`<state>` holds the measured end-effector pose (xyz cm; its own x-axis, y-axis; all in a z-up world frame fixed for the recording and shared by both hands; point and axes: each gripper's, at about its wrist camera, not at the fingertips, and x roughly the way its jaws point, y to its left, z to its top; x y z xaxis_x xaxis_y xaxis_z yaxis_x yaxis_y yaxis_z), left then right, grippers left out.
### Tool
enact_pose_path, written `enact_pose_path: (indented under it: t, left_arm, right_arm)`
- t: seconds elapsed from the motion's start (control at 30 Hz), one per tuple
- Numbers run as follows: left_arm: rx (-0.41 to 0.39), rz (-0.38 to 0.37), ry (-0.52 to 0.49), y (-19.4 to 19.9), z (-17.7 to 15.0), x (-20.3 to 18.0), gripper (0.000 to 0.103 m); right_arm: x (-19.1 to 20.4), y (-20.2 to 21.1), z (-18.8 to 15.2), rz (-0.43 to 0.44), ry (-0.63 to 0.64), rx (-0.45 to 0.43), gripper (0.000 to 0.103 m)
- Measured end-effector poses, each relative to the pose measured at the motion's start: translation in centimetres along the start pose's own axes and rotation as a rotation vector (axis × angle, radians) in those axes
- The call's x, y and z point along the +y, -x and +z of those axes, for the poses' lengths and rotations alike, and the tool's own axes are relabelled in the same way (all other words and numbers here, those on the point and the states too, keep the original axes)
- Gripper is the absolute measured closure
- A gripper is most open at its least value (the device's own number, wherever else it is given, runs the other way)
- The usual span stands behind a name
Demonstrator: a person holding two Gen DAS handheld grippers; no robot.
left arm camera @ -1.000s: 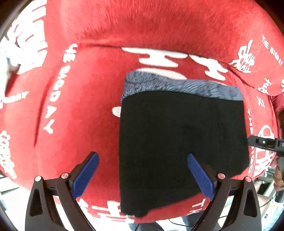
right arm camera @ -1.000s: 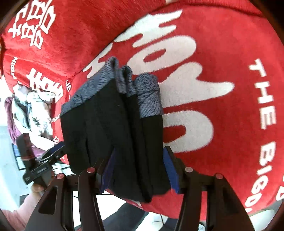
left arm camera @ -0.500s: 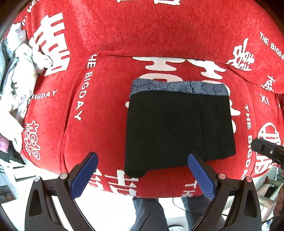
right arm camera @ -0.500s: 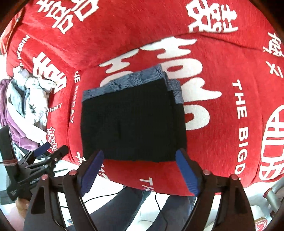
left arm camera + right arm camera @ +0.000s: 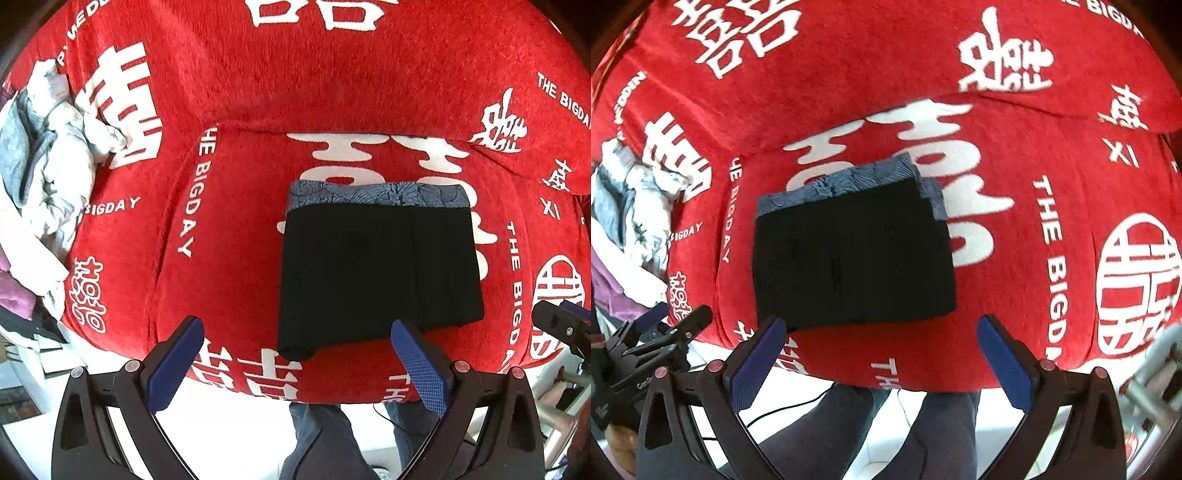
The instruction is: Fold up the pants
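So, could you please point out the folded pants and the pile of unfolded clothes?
folded pants (image 5: 376, 273): left wrist view, middle of black top layer.
pile of unfolded clothes (image 5: 48, 177): left wrist view, white garment on top.

Left gripper (image 5: 295, 360): black angular frame, blue cross-hatched pads (image 5: 419, 363), silver-pink screws at the pivots. Right gripper (image 5: 879, 354): same build, blue pads (image 5: 1004, 363). Person's legs (image 5: 325, 439) at bottom centre in dark blue-grey trousers.

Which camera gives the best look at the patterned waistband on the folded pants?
The left wrist view: the waistband runs flat and sharp across the pants' far edge. The right wrist view shows it angled and blurrier.
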<state>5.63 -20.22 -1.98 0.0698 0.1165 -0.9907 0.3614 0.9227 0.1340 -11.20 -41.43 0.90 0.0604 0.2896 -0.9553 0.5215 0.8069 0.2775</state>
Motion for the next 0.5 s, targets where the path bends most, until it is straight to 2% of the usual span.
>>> enact_pose_path:
  t: [0.23,0.5]
  left_arm:
    - [0.001,0.011,-0.025,0.8,0.1,-0.4,0.002]
    - [-0.007,0.004,-0.030,1.6,0.3,-0.5,0.002]
  right_arm:
    - [1.6,1.4,0.0,-0.098,0.070,-0.014,0.000]
    - [3.8,2.1,0.2,-0.136,0.129,-0.036,0.000]
